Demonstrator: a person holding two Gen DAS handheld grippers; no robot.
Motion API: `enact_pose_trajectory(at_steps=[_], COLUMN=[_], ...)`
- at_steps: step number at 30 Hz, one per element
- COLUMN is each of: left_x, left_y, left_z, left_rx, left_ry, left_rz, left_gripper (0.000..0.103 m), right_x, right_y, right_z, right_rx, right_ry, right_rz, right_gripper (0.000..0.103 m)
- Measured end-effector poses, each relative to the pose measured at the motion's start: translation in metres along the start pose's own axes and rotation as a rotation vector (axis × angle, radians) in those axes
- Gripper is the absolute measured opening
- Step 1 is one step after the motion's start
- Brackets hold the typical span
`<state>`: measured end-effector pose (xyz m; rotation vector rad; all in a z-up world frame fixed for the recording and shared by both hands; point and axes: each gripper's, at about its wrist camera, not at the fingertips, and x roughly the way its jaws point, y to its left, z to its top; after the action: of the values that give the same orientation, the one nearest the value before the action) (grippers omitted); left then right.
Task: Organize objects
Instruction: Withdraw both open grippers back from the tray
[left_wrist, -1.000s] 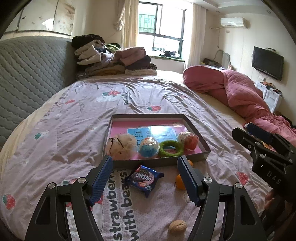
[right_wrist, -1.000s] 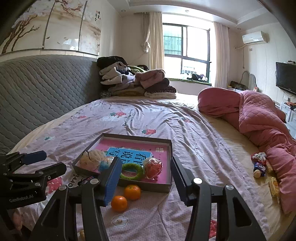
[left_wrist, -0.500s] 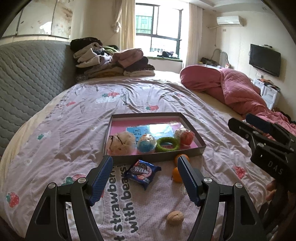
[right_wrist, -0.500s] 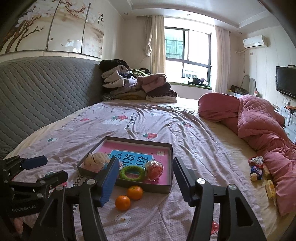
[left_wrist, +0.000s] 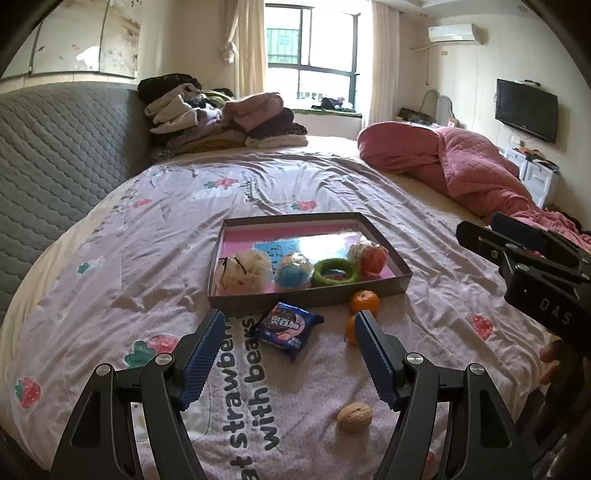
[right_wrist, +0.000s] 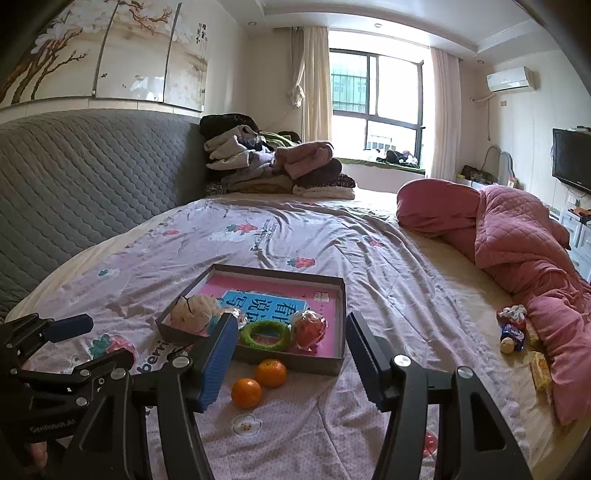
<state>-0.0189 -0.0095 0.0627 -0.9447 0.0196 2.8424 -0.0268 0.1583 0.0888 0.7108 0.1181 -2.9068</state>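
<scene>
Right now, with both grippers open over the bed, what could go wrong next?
The oranges and walnut are round and sit on soft, wrinkled bedding, so a nudge from the jaws may roll them away. The snack packet lies flat; the left gripper might pinch the sheet along with it.

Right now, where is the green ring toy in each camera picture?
Left wrist view: the green ring lies inside the tray, near its front wall, between a blue ball and a red ball.
Right wrist view: the green ring shows low in the middle, just right of the left fingertip, inside the same tray.
Shared landmark: the two oranges in front of the tray.
</scene>
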Motion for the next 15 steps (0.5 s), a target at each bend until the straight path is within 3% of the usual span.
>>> enact_pose_trajectory(at_steps=[15], left_x=[0.001], left_y=[-0.003], left_z=[-0.014], left_rx=[0.003], left_ry=[0.037], left_rz=[-0.002], left_gripper=[0.074], right_x=[-0.002], right_y=[0.004], right_z=[-0.008], right_rx=[-0.003], right_ry=[0.021], right_rz=[0.009], right_gripper=[0.060])
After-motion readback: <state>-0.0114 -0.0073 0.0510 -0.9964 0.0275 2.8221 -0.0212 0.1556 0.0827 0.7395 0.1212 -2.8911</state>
